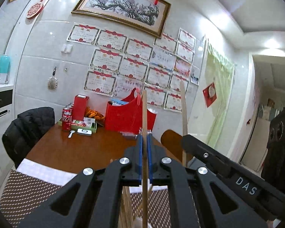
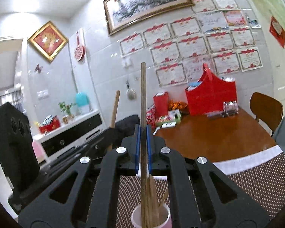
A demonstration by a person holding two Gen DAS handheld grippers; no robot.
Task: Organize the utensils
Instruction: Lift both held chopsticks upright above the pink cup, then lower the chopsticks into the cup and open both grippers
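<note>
Seemingly both tongs [image 1: 144,138] [image 2: 143,131] clamp upright chopsticks [image 1: 144,114] [image 2: 143,95] above the cup [image 2: 151,218].

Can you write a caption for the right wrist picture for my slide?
Right tool shut on an upright chopstick above a pink cup of chopsticks on the woven mat.

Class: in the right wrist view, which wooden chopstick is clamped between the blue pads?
The tall darker wooden chopstick, upright between the pads; the others sit loose in the pink cup.

pink cup [image 2: 150,219] base cropped, certificates [image 1: 104,83] illegible
</note>
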